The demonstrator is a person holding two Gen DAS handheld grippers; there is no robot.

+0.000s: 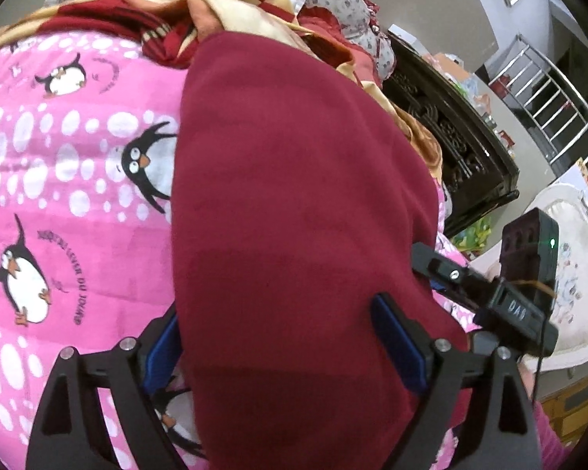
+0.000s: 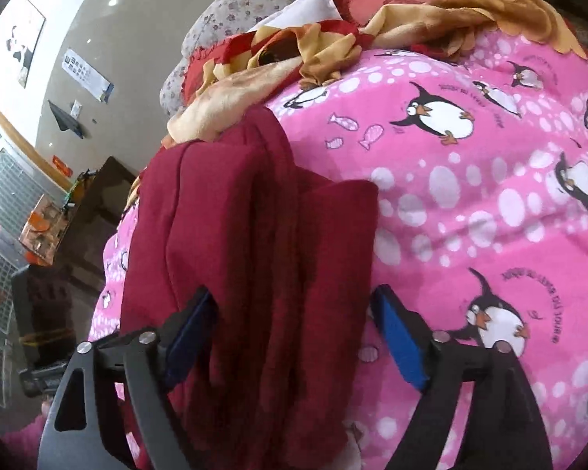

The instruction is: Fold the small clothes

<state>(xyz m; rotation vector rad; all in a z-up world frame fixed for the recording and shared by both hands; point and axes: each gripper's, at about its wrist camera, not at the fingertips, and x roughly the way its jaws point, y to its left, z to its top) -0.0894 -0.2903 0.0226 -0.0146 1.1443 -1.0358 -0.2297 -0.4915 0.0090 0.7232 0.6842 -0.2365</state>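
- Cloth (image 1: 294,203), a dark red garment, lies on the pink penguin blanket (image 1: 70,180) and runs between the fingers of both claws.
- Left claw (image 1: 282,344): its blue pads (image 1: 400,344) stand wide apart on either side of the cloth, released, not pinching it. The left pad is partly hidden behind the cloth's edge.
- Right claw (image 2: 294,337): its blue pads (image 2: 400,337) are likewise spread, released, with the cloth's folded layers lying between them. The left pad touches the cloth's side; the right pad sits just beside its edge, over the blanket.
- In the right wrist view the cloth (image 2: 254,254) shows several lengthwise folds and a squared corner toward the blanket (image 2: 470,203).
- In the left wrist view the right claw's black body (image 1: 501,297) appears just to the right of the cloth.
- Beyond the cloth, a crumpled red and tan fabric (image 1: 200,4) heaps on the blanket's far end; the cloth's far tip touches it.
- Farther still lies a grey flowered sheet (image 2: 231,8).
- A dark carved cabinet (image 1: 450,133) stands beside the bed, with a metal rail (image 1: 548,102) behind.
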